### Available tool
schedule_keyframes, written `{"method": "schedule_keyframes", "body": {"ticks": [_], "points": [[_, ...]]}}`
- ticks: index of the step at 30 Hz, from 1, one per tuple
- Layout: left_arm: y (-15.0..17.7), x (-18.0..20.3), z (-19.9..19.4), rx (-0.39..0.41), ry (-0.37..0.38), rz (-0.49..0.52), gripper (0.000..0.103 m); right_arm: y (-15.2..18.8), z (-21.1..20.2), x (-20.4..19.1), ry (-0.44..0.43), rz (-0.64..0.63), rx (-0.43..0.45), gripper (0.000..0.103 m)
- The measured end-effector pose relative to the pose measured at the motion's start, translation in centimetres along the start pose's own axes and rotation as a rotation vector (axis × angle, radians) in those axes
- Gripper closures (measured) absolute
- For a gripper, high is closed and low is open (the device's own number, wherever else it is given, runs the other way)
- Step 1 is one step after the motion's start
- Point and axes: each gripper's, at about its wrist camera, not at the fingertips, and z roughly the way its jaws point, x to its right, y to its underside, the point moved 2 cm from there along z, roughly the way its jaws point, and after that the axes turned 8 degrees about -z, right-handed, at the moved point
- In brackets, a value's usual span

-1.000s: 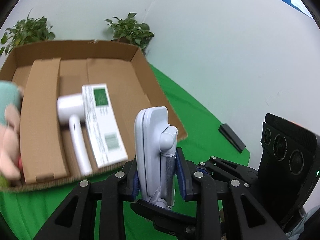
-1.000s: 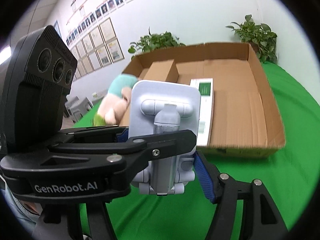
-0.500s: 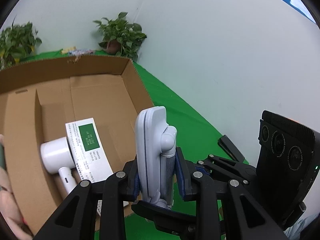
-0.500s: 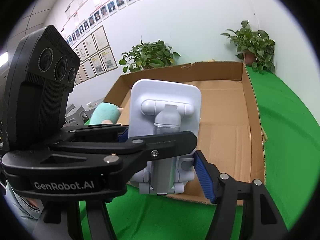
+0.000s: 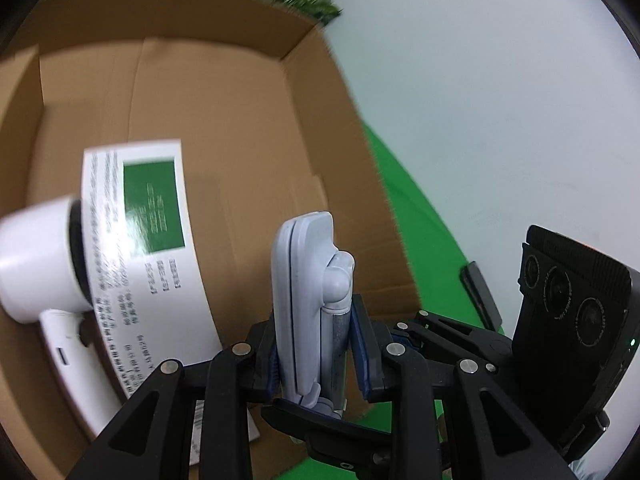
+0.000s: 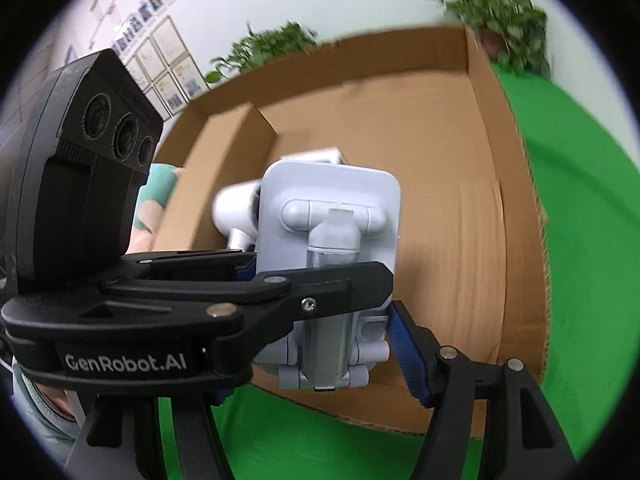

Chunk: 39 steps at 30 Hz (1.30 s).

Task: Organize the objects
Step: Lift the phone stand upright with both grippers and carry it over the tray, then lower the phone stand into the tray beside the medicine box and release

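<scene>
A pale grey phone stand (image 5: 308, 304) is folded flat and upright. My left gripper (image 5: 316, 356) is shut on its stem, just inside the near edge of an open cardboard box (image 5: 248, 92). In the right wrist view the stand (image 6: 328, 256) shows face-on, with the left gripper's finger (image 6: 280, 292) crossing it. My right gripper (image 6: 328, 336) is around the stand's base; its right blue pad (image 6: 408, 356) stands off the stand, and its left pad is hidden. A white hair dryer (image 5: 40, 264) and a white carton with a green label (image 5: 148, 248) lie in the box.
A plush toy (image 6: 154, 200) lies in the box's left part beyond a cardboard divider (image 6: 224, 148). The box sits on a green cloth (image 6: 580, 208). A black flat object (image 5: 480, 296) lies on the cloth right of the box. Potted plants (image 6: 500, 8) stand behind it.
Both grippers moved forward and down with the phone stand, from in front of the box to over its near edge. The box contents now look much closer.
</scene>
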Motion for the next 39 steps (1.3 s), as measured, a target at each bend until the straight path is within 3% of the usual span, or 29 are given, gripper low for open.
{"method": "schedule_keyframes", "body": {"ticks": [11, 20, 33, 39], "points": [[-0.2, -0.9, 2.9, -0.078, -0.094, -0.012, 0.074, 1.0, 2.3, 1.6, 0.005, 0.029, -0.101, 0.039], [-0.2, -1.2, 1.1, -0.05, -0.127, 0.002, 0.072, 1.5, 2.8, 2.0, 0.043, 0.057, -0.14, 0.039], [0.4, -1.5, -6.9, 0.16, -0.186, 0.012, 0.071, 2.1, 2.1, 1.7, 0.046, 0.084, -0.141, 0.036], [1.4, -4.2, -9.7, 0.218, -0.213, -0.004, 0.071, 1.8, 2.4, 2.2, 0.106, 0.033, -0.145, 0.052]]}}
